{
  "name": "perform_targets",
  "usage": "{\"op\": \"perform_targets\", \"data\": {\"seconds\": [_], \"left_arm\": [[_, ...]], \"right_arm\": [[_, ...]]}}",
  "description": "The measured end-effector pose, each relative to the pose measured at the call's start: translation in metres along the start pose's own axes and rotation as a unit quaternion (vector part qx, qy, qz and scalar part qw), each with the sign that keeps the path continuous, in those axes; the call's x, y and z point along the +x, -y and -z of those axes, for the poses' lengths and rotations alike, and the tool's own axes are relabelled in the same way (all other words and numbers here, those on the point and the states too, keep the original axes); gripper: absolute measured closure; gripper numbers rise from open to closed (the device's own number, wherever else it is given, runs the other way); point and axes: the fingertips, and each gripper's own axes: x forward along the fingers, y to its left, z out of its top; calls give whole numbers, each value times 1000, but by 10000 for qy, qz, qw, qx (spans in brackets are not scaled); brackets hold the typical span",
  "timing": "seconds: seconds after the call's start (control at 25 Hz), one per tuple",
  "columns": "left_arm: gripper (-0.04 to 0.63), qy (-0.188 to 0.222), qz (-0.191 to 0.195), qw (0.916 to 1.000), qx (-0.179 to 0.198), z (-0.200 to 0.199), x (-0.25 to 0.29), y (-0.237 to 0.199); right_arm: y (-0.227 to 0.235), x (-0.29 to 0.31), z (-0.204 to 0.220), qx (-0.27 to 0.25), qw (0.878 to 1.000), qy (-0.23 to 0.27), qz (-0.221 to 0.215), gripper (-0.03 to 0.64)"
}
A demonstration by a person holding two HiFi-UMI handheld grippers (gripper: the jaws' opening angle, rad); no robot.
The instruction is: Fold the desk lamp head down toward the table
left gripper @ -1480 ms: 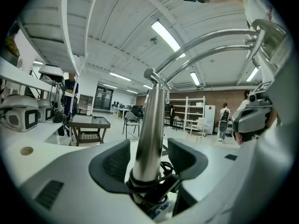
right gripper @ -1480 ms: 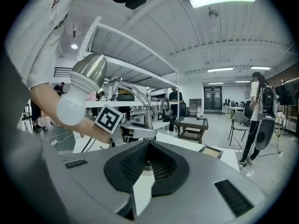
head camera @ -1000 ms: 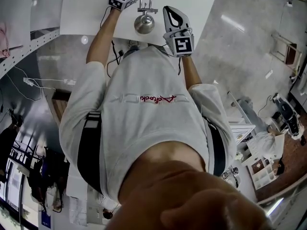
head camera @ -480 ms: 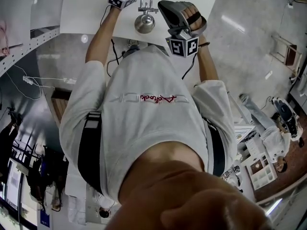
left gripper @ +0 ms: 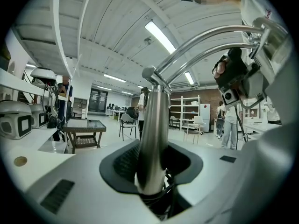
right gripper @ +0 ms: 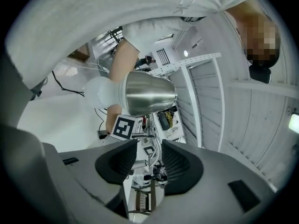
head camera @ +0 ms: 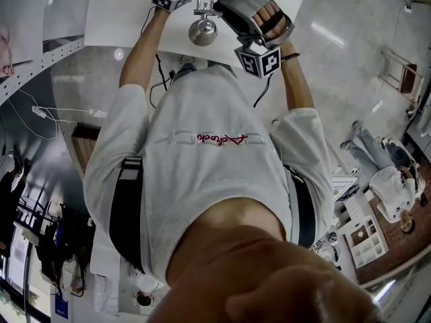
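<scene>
The desk lamp's polished metal head [head camera: 203, 31] hangs over the white table [head camera: 128, 12]. In the right gripper view the head [right gripper: 147, 93] shows side-on with its pale bulb end [right gripper: 99, 92]. My left gripper [left gripper: 152, 157] is shut on the lamp's upright metal stem [left gripper: 152, 125], from which two curved arm rods [left gripper: 205, 48] rise. My right gripper [right gripper: 149, 148] is just right of the lamp head, rolled so the hand lies on top [head camera: 266, 15]. Its jaws are opening and the pads press on nothing; thin lamp rods show beyond the gap.
The left gripper's marker cube [right gripper: 124, 127] sits below the lamp head. Black cables [head camera: 161, 73] hang off the table's near edge. A shelf rail [head camera: 34, 66] runs at the left. People stand by tables and shelving in the room beyond [left gripper: 229, 125].
My right gripper has rolled over, risen and shifted up beside the lamp head, the hand now on top. The left gripper and lamp head stay where they were.
</scene>
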Motion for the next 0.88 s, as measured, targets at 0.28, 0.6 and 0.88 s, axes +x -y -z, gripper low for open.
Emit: {"op": "perform_targets", "data": {"seconds": [0.28,0.6,0.88], "left_arm": [[428,24,46,10000,-24,1,-1,0],[428,50,51,10000,-55,1,0,0],[426,57,91,9999,-57,1,-1,1]], "right_arm": [[-2,14,-10,-476,9982,352,-59,449],[-7,29,-18,-836,9948,565,-127,449],[-7,34,-27,-1293,9888,724,161,510]]}}
